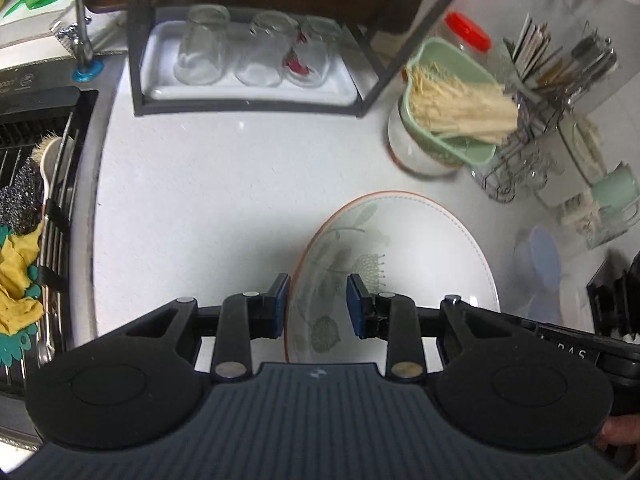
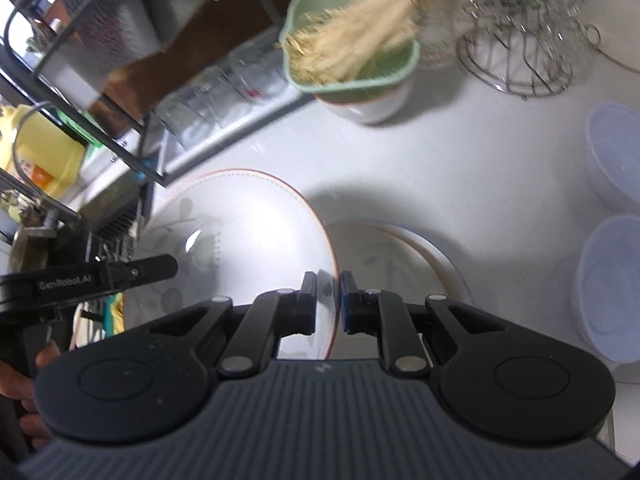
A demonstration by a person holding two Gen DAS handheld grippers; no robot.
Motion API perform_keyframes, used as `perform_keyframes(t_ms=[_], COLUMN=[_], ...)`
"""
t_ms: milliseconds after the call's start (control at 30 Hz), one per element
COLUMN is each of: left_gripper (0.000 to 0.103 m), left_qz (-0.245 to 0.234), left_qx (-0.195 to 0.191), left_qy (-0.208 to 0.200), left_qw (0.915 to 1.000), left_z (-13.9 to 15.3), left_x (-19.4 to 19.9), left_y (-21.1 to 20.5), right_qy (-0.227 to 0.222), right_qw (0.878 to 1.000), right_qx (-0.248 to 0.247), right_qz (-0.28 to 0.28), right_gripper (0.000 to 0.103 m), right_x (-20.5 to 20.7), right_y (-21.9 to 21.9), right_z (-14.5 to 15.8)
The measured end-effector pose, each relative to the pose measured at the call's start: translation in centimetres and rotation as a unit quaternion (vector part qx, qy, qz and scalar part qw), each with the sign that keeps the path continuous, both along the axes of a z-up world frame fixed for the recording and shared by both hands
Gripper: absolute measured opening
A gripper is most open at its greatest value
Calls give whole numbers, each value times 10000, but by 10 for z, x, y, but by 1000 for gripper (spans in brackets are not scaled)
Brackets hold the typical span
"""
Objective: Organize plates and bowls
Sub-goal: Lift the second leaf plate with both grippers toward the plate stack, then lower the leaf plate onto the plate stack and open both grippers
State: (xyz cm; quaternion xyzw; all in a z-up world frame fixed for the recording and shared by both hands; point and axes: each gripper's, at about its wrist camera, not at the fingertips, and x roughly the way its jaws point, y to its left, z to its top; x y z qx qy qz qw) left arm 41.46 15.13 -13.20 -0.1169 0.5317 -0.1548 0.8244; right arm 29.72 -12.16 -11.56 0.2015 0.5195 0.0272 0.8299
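A white plate with a leaf pattern and orange rim point(image 2: 248, 220) is held tilted above the counter; my right gripper point(image 2: 328, 300) is shut on its right rim. The same plate shows in the left wrist view point(image 1: 400, 248). My left gripper point(image 1: 318, 304) is open, its jaws standing either side of the plate's left rim without closing on it. A second patterned plate point(image 2: 400, 256) lies flat on the counter below. Two pale blue bowls point(image 2: 612, 152) point(image 2: 612, 284) stand at the right. A white bowl point(image 2: 372, 104) holds a green strainer.
A black rack with a white tray point(image 1: 248, 92) of upturned glasses stands at the back. The sink point(image 1: 40, 184) with scrubbers and a yellow cloth is at the left. A wire glass holder point(image 2: 516, 56) and a cutlery holder point(image 1: 560, 68) stand at the right.
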Motion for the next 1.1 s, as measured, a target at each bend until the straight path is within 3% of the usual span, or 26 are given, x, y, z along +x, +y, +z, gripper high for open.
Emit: perform_keyframes(t_ms=[267,667,900,1100], left_gripper=[35,35,35,35], left_qz=[-173,-434,-525,-404], left_qx=[499,1181,1427,1418], left_qy=[118,78,-24,64], left_qw=[9985,9920,9884,9891], left_z=[-18,-26,-26,-28], left_x=[-9,-16,-18,-17], left_y=[-32,-65,-72,-72], right_qy=[336,389,346,343], right_qw=[9993,9988,9986,9989], right_qx=[107,161,23,-65], right_qz=[123,244,387,323], right_gripper=[15,14,14,15], right_x=[-7,-5,-2,-3], right_y=[-20,-45,-42,-43], right_z=[-24,-44,-43,-38])
